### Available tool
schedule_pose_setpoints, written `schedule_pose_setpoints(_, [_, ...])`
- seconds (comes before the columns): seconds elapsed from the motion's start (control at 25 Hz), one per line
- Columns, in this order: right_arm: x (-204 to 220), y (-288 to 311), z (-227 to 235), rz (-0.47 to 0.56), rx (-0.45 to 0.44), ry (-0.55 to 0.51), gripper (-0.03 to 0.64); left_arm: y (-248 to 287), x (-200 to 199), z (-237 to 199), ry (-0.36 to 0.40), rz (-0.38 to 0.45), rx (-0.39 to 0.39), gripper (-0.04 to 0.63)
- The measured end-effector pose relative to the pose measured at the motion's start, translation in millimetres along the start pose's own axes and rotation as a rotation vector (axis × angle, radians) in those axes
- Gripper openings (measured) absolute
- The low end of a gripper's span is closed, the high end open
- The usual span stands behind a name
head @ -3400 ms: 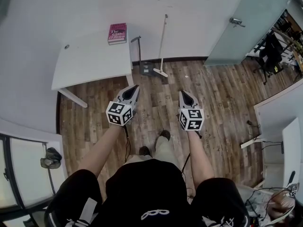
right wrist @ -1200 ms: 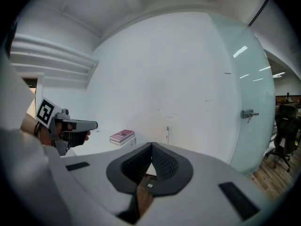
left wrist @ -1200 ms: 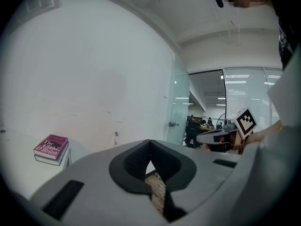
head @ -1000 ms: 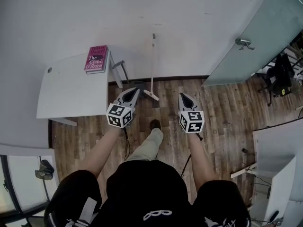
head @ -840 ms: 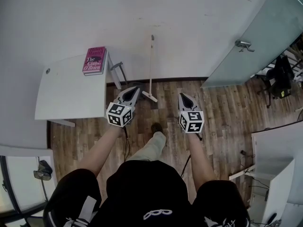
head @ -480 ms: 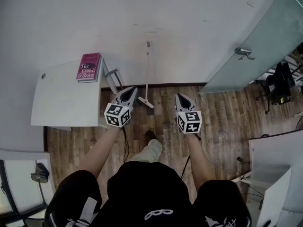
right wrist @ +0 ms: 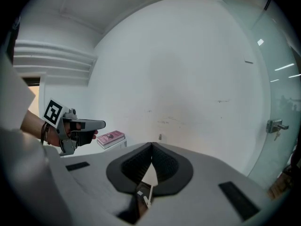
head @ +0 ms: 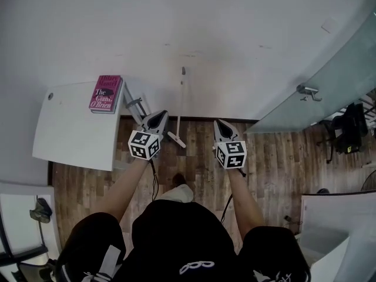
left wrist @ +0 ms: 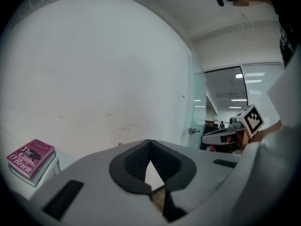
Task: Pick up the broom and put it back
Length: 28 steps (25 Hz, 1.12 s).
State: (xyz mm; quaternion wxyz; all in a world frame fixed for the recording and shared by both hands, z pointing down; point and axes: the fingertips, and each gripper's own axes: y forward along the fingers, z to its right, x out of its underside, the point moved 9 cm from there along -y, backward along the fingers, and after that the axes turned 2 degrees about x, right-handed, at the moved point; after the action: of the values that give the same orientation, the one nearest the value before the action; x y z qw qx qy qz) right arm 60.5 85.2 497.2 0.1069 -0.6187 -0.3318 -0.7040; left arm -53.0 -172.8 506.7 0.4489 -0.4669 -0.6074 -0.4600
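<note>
The broom (head: 181, 101) leans against the white wall, its thin pale handle nearly upright and its head on the wooden floor at the skirting. It stands just ahead of the two tools and between their lines. The left tool (head: 162, 114) has its jaws together with nothing in them; its tips meet in the left gripper view. The right tool (head: 218, 123) is likewise closed and empty, and its view shows the handle's top just above the joined tips and the broom head low behind them.

The step in hand seems to be the reach for the handle, and neither tool is ready for it. Whichever tool takes the broom needs its jaws parted before it arrives, since closed tips would only knock a loosely leaning stick sideways along the wall. The handle is slim and round, so the pads should close square across it, around mid-height, where it should balance better than near the top. The other tool can steady the handle lower down.

To the left, a grey handle (head: 136, 103), probably a dustpan's, stands near the edge of the white surface (head: 70, 134), which carries a pink book (head: 106, 93). The left tool should come in clear of both.
</note>
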Motion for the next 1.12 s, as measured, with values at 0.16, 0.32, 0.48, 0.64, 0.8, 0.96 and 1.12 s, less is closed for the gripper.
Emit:
schedule_pose_setpoints(0.16, [-11, 35, 18, -0.008, -0.031, -0.01, 0.023, 26, -6, -16, -0.01, 0.004, -0.029, 0.021])
schedule_pose_setpoints(0.32, [-21, 66, 27, -0.013, -0.058, -0.017, 0.023, 44, -9, -33, -0.016, 0.001, -0.051, 0.021])
schedule_pose_setpoints(0.48, [-26, 90, 31, -0.024, -0.087, -0.019, 0.023, 55, -10, -43, -0.029, 0.003, -0.081, 0.021])
schedule_pose_setpoints(0.64, [-29, 108, 35, -0.023, -0.114, -0.013, 0.023, 61, -11, -48, -0.028, -0.007, -0.103, 0.021])
schedule_pose_setpoints(0.8, [-29, 128, 43, -0.025, -0.141, -0.01, 0.024, 65, -10, -53, -0.031, -0.012, -0.133, 0.021])
schedule_pose_setpoints(0.96, [-25, 148, 49, -0.044, -0.201, -0.023, 0.023, 65, -3, -54, -0.052, -0.016, -0.208, 0.021])
schedule_pose_setpoints(1.12, [-27, 172, 65, -0.062, -0.273, -0.033, 0.025, 77, 0, -52, -0.069, -0.026, -0.284, 0.021])
